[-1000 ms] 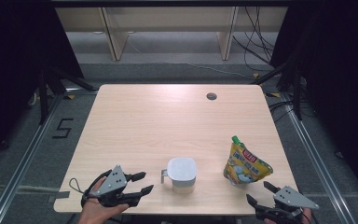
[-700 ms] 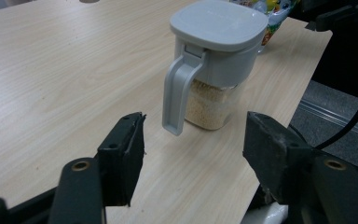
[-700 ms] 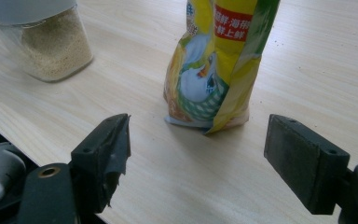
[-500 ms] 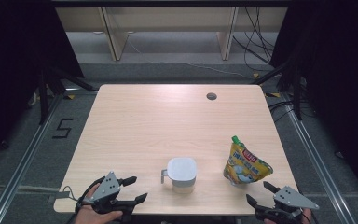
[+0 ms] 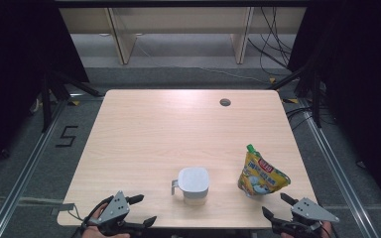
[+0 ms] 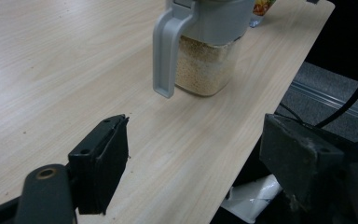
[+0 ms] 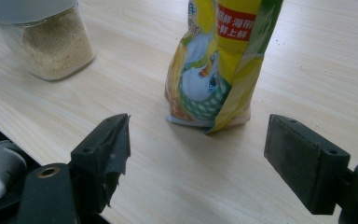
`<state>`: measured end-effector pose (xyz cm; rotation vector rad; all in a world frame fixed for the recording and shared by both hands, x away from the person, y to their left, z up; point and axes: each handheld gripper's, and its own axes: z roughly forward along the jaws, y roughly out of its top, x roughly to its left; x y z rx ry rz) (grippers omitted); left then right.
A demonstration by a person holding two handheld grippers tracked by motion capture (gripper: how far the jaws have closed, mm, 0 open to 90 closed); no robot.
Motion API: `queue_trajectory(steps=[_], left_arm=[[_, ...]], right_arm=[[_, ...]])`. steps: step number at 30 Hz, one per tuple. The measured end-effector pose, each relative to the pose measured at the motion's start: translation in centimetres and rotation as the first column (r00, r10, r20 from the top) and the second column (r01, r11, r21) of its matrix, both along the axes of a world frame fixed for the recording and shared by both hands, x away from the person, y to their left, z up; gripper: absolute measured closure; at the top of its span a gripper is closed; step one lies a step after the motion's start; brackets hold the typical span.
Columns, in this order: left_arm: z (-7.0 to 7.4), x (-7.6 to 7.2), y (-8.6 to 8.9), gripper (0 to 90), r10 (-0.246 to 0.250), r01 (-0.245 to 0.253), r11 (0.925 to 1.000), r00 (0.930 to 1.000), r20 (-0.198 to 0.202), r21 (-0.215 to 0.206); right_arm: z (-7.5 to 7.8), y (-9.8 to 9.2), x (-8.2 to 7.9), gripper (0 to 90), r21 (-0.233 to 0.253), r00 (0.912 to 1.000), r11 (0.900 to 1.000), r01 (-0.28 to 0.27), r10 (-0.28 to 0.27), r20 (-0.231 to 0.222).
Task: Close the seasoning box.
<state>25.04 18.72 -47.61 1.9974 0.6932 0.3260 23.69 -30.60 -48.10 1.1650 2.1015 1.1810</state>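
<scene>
Now, with both jaws spread wide: ease the right hand-held gripper (image 5: 279,210) straight onto the standing pouch (image 5: 260,173) just right of the jar (image 5: 194,182), low on its belly; send the left hand-held gripper (image 5: 143,209), empty too, toward the jar's handle (image 6: 167,51), steadying gently.

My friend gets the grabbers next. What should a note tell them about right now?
Left gripper: open, holding nothing, at the table's near left edge, aimed at the jar.
Right gripper: open, holding nothing, at the near right edge, aimed at the pouch.
Jar: lid on, grains inside, handle toward the left gripper, standing near the front middle.
Pouch: yellow, standing upright to the right of the jar, apart from it.
Done: nothing is gripped yet.
Left: probably take the jar with the left and the pouch with the right.
</scene>
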Motion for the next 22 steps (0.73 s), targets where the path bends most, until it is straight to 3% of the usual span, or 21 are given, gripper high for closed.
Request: queue_trajectory(steps=[1,2,6,8,10,11,13,19,22], left_arm=[[-0.09,-0.07,-0.15,22.8,-0.002,0.002,0.9999,1.0,-0.001,-0.01],[-0.07,0.05,-0.09,22.8,-0.02,0.02,0.9998,0.9996,0.018,0.005],[-0.08,0.15,0.07,22.7,-0.025,0.024,0.9995,0.9995,0.021,0.018],[-0.17,0.03,0.0,22.8,0.001,-0.001,1.0,1.0,-0.001,0.002],[-0.21,0.01,-0.09,22.7,0.005,-0.005,0.9998,1.0,0.001,-0.017],[-0.13,0.18,0.06,22.6,-0.008,0.008,1.0,0.9997,0.022,0.002],[-0.06,0.22,0.18,22.6,-0.015,0.014,0.9997,0.9996,0.024,0.02],[-0.18,0.2,0.02,21.9,-0.006,0.006,1.0,0.9998,0.02,0.005],[-0.06,0.29,0.21,21.9,-0.004,0.004,0.9995,0.9995,0.03,0.031]], right_arm=[[0.0,0.0,0.0,23.3,0.0,1.0,1.0,0.0,0.0,0.0],[0.0,0.02,-0.01,23.3,0.001,1.0,1.0,0.0,0.0,0.0],[-0.01,0.03,0.01,23.3,-0.001,1.0,1.0,-0.004,0.004,0.001],[-0.03,0.07,0.02,23.3,-0.003,1.0,1.0,-0.006,0.006,0.001],[-0.03,0.07,0.02,23.3,-0.003,1.0,1.0,-0.005,0.005,0.001],[-0.03,0.05,0.02,23.2,-0.001,1.0,1.0,-0.003,0.003,0.0],[-0.03,0.03,0.02,23.3,0.0,1.0,1.0,-0.003,0.003,0.0],[-0.05,0.09,-0.01,23.2,0.008,1.0,1.0,0.0,0.0,-0.007],[-0.04,0.03,0.04,23.3,-0.003,1.0,1.0,-0.003,0.003,0.001]])
